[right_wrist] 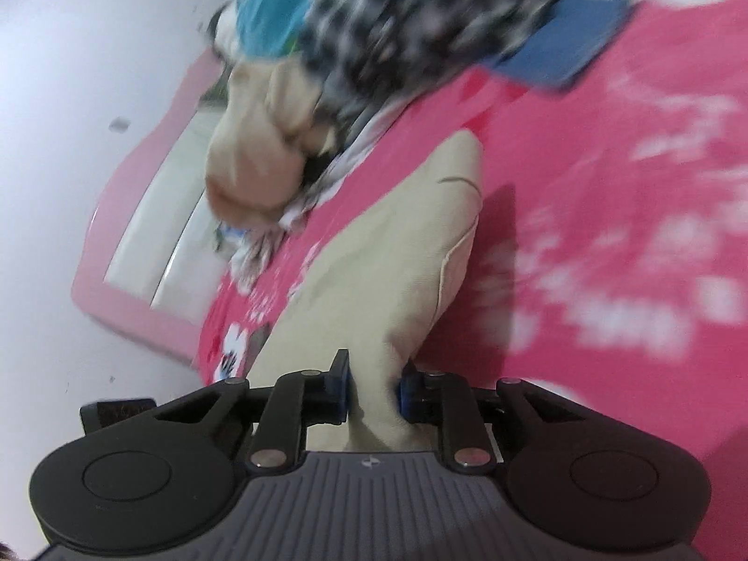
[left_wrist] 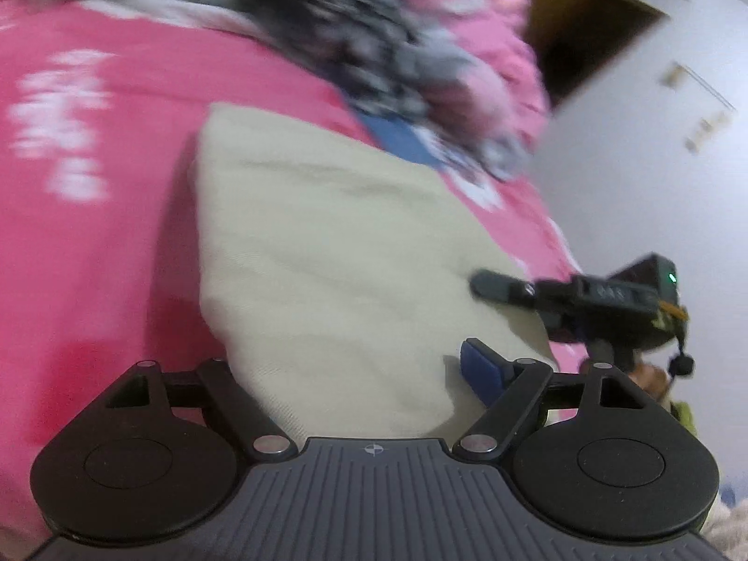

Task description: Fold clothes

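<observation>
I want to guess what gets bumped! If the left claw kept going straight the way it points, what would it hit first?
Probably the cream cloth lying on the pink bedsheet; it fills the view just ahead of the open left claw. The patterned clothes pile lies farther back. Blur makes depth uncertain.

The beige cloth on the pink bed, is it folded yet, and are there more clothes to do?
Nothing looks finished. The beige cloth lies loosely doubled on the pink bedsheet. The right gripper pinches its near edge; the left gripper is open above it. A jumbled pile of clothes still waits behind.
</observation>
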Tool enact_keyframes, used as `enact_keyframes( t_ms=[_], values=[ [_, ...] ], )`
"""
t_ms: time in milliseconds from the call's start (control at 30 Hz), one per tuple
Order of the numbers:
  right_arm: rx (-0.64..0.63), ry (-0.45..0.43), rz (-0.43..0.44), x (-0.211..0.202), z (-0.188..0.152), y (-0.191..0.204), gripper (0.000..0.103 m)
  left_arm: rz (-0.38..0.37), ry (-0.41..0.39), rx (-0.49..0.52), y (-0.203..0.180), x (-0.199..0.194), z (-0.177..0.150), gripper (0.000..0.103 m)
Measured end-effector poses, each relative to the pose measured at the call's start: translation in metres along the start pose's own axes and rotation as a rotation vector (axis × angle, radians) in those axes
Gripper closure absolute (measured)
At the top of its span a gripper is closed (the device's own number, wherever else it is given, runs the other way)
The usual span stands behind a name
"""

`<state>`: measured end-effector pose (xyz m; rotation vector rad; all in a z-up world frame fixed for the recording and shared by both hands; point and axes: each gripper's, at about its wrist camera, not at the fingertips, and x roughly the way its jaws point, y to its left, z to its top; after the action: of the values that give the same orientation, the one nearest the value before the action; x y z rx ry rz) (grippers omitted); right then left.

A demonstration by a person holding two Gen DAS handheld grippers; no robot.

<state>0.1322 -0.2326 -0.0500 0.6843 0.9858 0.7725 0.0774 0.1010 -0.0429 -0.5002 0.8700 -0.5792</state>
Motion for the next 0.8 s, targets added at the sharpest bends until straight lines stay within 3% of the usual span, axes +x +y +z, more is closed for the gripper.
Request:
enact_keyframes(
  t_ms=[133,200,267,433,600,700,800],
  values=[
    [0.076,-0.074,-0.059,-0.055,-0.019,-0.031,0.079,-0.019,0.020,0.113,-0.031,0.031,-0.016,0.018],
    [0.122,-0.086,-0.105,-0.065,-0.028,-0.044,0.073,0.024,0.005,0.179,-0.041,0.033,-0.023,0.018],
    [0.138,-0.114,-0.119,-0.075,-0.035,-0.048,0.073,0.059,-0.005,0.210,-0.041,0.026,-0.027,0.018],
    [0.081,-0.228,-0.113,-0.099,-0.031,-0.038,0.073,0.093,-0.070,0.129,-0.017,-0.019,-0.027,0.018],
    [0.183,-0.310,-0.060,-0.103,-0.002,-0.066,0.073,0.133,-0.191,0.233,-0.042,-0.041,-0.015,0.018],
    [0.198,-0.287,-0.084,-0.086,0.020,-0.080,0.064,0.067,-0.195,0.379,-0.070,-0.025,-0.017,0.019],
    [0.186,-0.204,-0.128,-0.055,0.042,-0.093,0.063,0.053,-0.107,0.472,-0.083,0.006,-0.028,0.024]
  ],
)
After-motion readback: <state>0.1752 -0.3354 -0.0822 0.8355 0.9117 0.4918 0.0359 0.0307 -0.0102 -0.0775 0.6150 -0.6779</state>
